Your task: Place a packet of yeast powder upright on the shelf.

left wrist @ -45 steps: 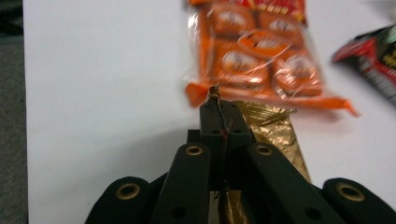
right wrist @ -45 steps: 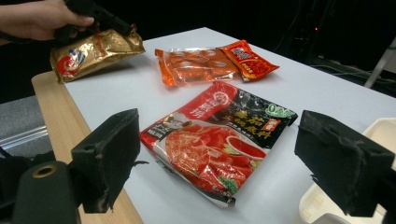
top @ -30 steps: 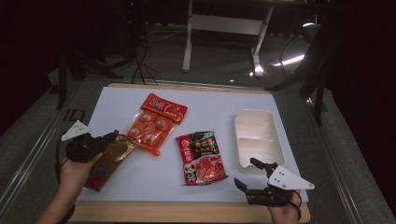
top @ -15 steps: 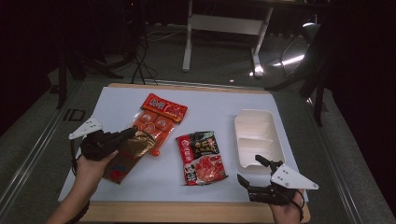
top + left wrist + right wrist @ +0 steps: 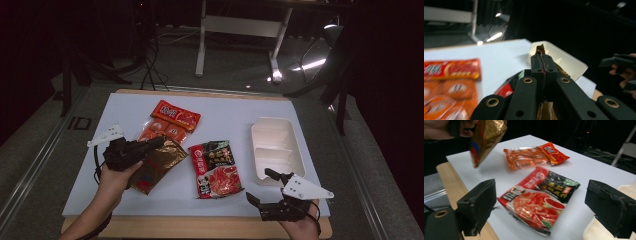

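A white table point(image 5: 300, 107) in a dark studio: gold packet lifted clear near its left edge.

The left gripper point(image 5: 159, 142) pinches the gold packet point(image 5: 156, 165) by its top edge, hanging off the surface. The right gripper point(image 5: 261, 185) waits spread at the near edge beside the cream tray point(image 5: 276, 146). Next, likely, carry the packet right and lower it into a tray compartment.

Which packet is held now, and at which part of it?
The left tool is shut on the gold-brown packet, pinching its top edge. The right tool is open and holds nothing.
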Demonstrator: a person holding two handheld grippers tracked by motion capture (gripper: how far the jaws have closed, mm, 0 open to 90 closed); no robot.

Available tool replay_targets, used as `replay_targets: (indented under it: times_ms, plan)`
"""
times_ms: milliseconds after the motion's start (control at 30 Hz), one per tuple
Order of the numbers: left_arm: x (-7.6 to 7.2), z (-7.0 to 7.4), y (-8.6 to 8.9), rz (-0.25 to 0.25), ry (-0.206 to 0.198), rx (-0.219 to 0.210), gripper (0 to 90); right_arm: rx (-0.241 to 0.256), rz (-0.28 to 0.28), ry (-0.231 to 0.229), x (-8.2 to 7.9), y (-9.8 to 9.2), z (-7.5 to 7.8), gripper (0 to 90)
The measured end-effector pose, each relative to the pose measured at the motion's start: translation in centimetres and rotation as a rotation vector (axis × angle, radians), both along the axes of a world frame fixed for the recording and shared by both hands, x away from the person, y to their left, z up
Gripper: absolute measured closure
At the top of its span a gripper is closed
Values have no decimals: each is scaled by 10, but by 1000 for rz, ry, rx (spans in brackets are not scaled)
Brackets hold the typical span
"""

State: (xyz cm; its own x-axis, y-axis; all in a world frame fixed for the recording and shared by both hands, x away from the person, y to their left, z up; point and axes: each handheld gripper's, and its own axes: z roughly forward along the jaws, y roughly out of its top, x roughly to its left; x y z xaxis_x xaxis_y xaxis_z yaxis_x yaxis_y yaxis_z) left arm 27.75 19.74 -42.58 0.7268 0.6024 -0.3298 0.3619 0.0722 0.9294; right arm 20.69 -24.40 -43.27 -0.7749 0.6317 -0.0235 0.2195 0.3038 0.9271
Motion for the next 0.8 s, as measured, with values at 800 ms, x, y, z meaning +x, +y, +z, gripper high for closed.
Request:
replay_targets:
  times_ms: [800]
  plan:
    - [8,4,-48,-23,-122,-161,900,74,151,39,42,57,62,168]
